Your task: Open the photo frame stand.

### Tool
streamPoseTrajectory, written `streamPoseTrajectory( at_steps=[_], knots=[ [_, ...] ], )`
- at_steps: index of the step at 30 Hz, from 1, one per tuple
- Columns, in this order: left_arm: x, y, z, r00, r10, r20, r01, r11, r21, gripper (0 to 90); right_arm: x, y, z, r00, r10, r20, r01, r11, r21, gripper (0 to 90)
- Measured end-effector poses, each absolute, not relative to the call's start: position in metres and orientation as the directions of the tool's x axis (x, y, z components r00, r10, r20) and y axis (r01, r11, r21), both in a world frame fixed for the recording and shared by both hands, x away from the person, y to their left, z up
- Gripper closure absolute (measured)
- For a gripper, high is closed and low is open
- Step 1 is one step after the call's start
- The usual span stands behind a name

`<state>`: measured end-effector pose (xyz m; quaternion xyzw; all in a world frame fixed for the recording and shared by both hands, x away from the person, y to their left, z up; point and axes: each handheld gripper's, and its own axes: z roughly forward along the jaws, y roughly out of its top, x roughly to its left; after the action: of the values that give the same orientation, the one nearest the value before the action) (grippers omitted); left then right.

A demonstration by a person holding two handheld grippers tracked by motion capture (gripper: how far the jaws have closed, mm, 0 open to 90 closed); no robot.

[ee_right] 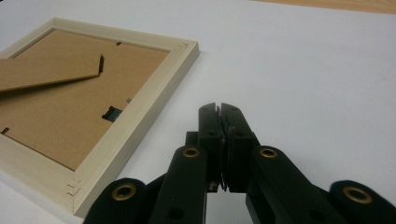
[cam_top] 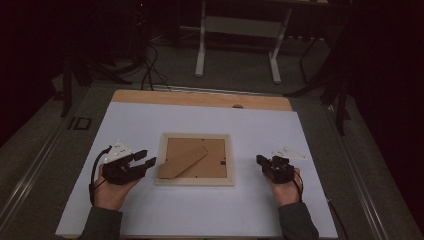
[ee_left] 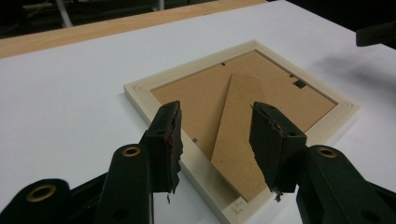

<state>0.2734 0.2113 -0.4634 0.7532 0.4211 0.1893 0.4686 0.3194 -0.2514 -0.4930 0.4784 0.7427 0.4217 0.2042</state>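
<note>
A pale wooden picture frame (cam_top: 195, 180) lies face down in the middle of the white table top, its brown backing board (cam_top: 215, 150) up and its cardboard stand (cam_top: 182, 161) slanting across it. My left gripper (cam_top: 145, 159) stands open just left of the frame, its jaws pointing at the frame's left edge (ee_left: 196, 168) with nothing between them. To the frame's right, my right gripper (cam_top: 261, 160) rests shut on the table, a short gap from the frame's edge (ee_right: 135, 135). In the right gripper view its jaws (ee_right: 219, 109) press together and hold nothing.
The white sheet (cam_top: 200, 215) covers most of a wooden table whose bare strip (cam_top: 200, 99) shows at the far edge. Beyond it, dark floor with cables (cam_top: 147, 70) and a white table leg frame (cam_top: 237, 45).
</note>
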Motion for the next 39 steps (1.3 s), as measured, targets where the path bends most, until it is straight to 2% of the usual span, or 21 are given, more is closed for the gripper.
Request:
streamPoseTrajectory(
  at_steps=[9,22,28,39],
  knots=[
    [0.285,0.212,-0.466,0.571,0.808,-0.145,0.485,-0.19,0.853,53.7,0.32,-0.25,-0.494,-0.46,0.883,0.098,0.535,0.188,0.824,81.4],
    [0.297,0.209,-0.457,0.582,0.797,-0.164,0.486,-0.178,0.856,50.5,0.32,-0.25,-0.494,-0.454,0.887,0.083,0.522,0.189,0.832,64.8],
    [0.304,0.206,-0.453,0.596,0.788,-0.156,0.485,-0.197,0.852,49.2,0.32,-0.249,-0.495,-0.459,0.885,0.083,0.52,0.192,0.832,61.5],
    [0.318,0.204,-0.457,0.605,0.772,-0.196,0.508,-0.185,0.841,48.4,0.319,-0.249,-0.496,-0.458,0.885,0.085,0.524,0.191,0.83,57.8]
  ],
)
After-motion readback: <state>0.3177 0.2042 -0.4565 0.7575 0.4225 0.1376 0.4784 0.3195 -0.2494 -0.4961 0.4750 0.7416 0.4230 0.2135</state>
